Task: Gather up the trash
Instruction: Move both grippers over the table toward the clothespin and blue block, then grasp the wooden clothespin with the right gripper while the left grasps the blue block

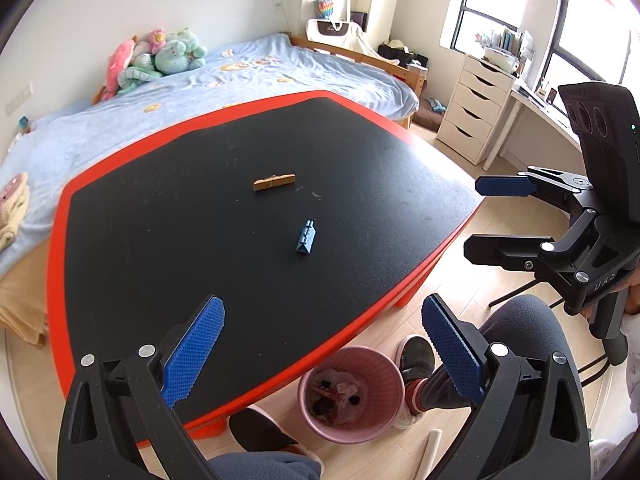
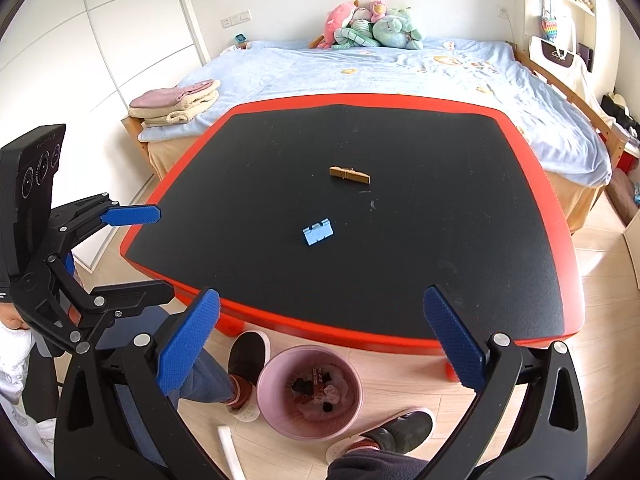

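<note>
A wooden clothespin (image 1: 274,182) (image 2: 349,176) and a small blue plastic piece (image 1: 305,236) (image 2: 318,233) lie near the middle of the black table with a red rim (image 1: 120,160) (image 2: 360,330). A pink bin (image 1: 352,394) (image 2: 310,392) holding scraps stands on the floor at the table's near edge. My left gripper (image 1: 324,354) (image 2: 146,254) is open and empty above the near edge. My right gripper (image 2: 324,346) (image 1: 486,216) is open and empty, held off the table's side.
A bed (image 2: 360,68) with a blue sheet and plush toys (image 2: 372,26) stands behind the table. A white drawer unit (image 1: 474,112) is at the right. The person's feet (image 2: 246,360) flank the bin. Folded towels (image 2: 176,102) lie on the bed corner.
</note>
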### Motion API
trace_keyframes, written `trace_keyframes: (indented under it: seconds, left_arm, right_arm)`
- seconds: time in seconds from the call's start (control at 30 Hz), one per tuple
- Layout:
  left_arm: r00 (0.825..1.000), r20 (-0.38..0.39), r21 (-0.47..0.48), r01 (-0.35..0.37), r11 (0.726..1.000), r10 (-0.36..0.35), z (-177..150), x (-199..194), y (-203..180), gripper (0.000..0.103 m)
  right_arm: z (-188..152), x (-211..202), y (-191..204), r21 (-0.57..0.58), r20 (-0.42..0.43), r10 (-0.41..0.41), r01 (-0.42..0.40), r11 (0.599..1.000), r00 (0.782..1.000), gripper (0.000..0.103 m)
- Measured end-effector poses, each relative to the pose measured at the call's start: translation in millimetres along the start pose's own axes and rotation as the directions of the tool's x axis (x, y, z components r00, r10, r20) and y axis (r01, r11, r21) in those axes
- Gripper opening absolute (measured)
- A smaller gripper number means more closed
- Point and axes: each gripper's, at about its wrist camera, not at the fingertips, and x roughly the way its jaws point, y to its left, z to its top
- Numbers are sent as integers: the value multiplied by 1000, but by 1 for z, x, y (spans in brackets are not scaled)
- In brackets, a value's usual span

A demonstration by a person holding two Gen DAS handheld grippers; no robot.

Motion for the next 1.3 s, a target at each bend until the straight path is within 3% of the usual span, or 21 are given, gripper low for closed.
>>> trace_keyframes:
  seconds: [0.53,1.13,1.23,1.3]
  left_arm:
    - [998,-52,18,29,999,-28,36,59,20,95]
    - [992,-114,8,58,998,-57,43,117,27,95]
    - [991,-122,7,58,998,-56,43,121,27,84]
    - [991,-126,1,56,998,-55,42,123,29,78]
  right_arm:
    - [74,82,-32,-74,-57,18,-22,997,998,100]
    - [100,185,-50,-218,-143,75,-106,970,987,100]
    - [101,197,-50,-238,-145,87,-120,964,986,98]
    - [102,205,-50,-250,-152,86,-122,961,985,90]
